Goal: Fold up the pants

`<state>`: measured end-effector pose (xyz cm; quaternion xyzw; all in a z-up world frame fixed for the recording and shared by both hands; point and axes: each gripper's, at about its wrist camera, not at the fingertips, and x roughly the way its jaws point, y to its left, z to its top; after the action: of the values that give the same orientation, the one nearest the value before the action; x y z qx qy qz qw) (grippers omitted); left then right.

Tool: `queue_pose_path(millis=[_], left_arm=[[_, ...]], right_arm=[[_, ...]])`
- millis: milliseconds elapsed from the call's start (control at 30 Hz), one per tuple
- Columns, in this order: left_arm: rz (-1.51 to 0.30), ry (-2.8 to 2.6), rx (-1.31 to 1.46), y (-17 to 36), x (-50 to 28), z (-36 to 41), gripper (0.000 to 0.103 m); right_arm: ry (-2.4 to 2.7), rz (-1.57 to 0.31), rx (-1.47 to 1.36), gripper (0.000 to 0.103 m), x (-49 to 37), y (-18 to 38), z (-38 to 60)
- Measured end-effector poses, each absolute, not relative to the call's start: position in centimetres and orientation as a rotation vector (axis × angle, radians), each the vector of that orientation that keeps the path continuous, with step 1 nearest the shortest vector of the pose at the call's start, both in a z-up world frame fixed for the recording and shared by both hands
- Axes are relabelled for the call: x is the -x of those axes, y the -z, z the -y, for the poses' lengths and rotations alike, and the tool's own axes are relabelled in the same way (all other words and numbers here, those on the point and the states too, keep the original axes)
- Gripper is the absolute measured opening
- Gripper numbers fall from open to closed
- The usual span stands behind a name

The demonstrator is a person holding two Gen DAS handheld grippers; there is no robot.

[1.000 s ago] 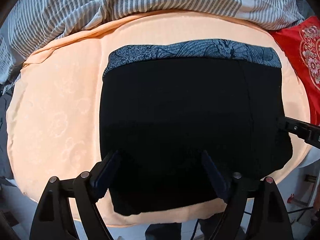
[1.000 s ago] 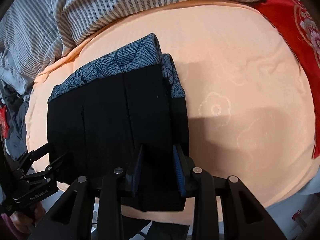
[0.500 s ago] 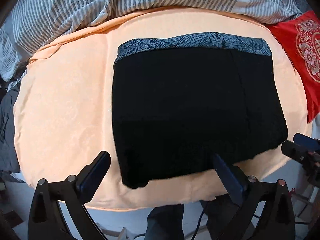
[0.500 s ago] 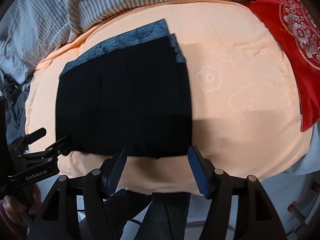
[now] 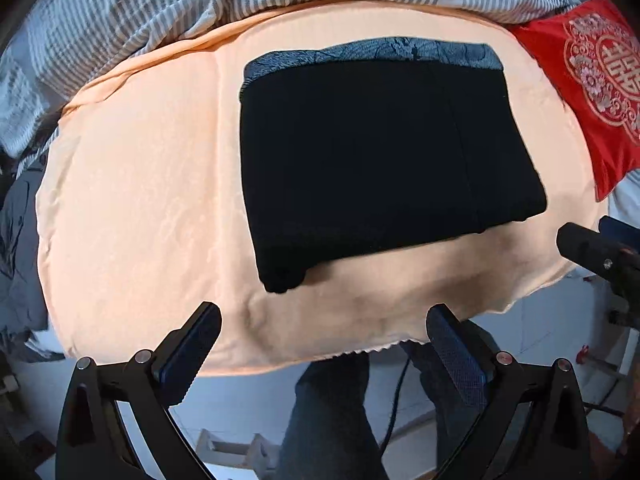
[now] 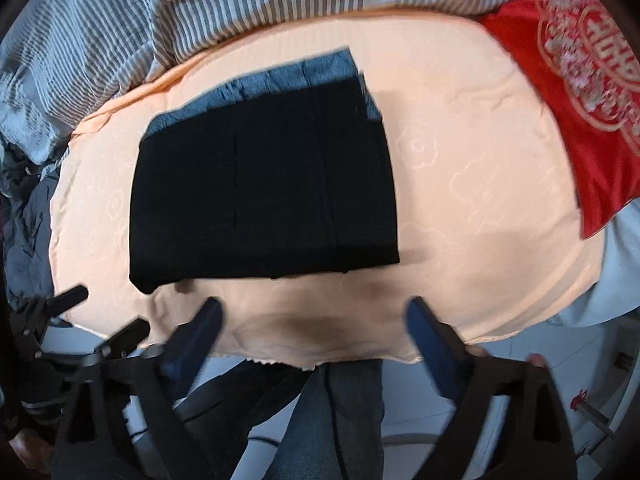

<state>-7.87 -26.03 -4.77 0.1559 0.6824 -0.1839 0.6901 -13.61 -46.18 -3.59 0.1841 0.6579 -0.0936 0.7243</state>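
Black pants (image 5: 384, 164), folded into a flat rectangle with a blue patterned band along the far edge, are lying on a peach sheet (image 5: 132, 200) covering the bed, nearer the far side than the near one. A wide strip of bare sheet is running between the pants' near edge and the ragged hem where the bed is dropping off to a pale floor (image 5: 248, 412).

The left gripper (image 5: 324, 344) is hanging over that near hem with its jaws standing wide apart and nothing between them. The right gripper (image 6: 314, 334) is hovering over the same strip, its jaws opening, also with nothing between them and clear of the cloth.

The left wrist view is showing more open sheet left of the pants, and the right gripper's dark tip poking in at its right edge. The right wrist view is showing more open sheet right of the pants, with the left gripper entering at lower left, plus a stepped corner of layered cloth at the pants' far right.

A striped duvet (image 5: 200, 4) is bunching along the far edge; a red embroidered cushion (image 6: 576, 92) is sitting at far right, cut off by the frame. The person's legs in jeans (image 5: 332, 412) are partly hidden under the bed edge. The right wrist view is motion-blurred, so the band's pattern is hard to read there.
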Motion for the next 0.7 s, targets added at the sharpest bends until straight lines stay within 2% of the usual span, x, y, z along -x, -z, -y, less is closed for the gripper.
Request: queue_pose_path(millis=[433,700], left_arm=[[-1.429,0.336,-0.343,0.7,7.0,25.3,0.103],[-1.426,0.339,-0.344,0.0,7.4,25.0,0.103]], right_arm=[[0.226,-1.396,-0.387,0.103,13.4,-0.2,44.8],[0.243,-1.38,-0.379,0.103,13.3,-1.6,44.5]])
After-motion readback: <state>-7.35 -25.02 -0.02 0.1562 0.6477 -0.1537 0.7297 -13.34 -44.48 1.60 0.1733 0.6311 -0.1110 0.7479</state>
